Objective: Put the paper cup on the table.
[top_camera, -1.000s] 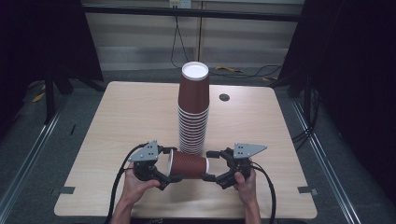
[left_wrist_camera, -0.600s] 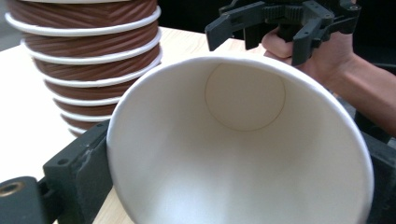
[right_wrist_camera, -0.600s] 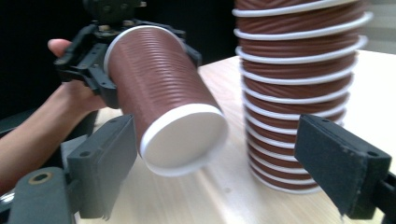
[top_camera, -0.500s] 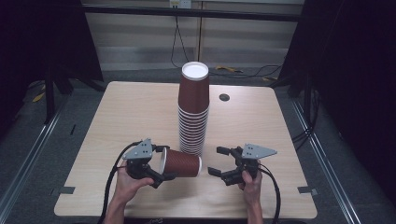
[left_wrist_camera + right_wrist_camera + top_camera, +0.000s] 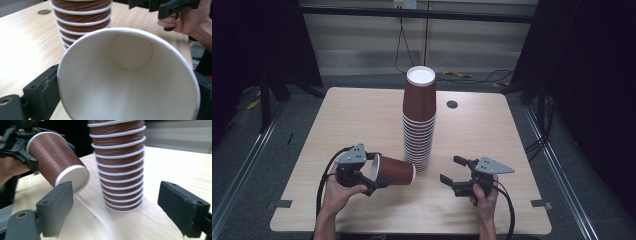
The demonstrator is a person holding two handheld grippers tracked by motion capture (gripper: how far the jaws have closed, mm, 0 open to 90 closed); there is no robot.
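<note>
A tall stack of upturned brown ribbed paper cups stands at the middle of the wooden table. My left gripper is shut on a single brown cup near its rim; the cup lies sideways, base toward the stack's foot. In the left gripper view the cup's white inside sits between the two jaws, with the stack behind. My right gripper stands open and empty to the right of the stack. The right gripper view has the held cup at upper left and the stack ahead.
A small dark round hole sits in the tabletop behind the stack. The table's front edge runs just below both hands. Dark curtains flank the table, and cables lie on the floor beyond its far edge.
A second ago both grippers met at the sideways cup. The right gripper has let go and drawn off to the right; the left has carried the cup slightly left.
</note>
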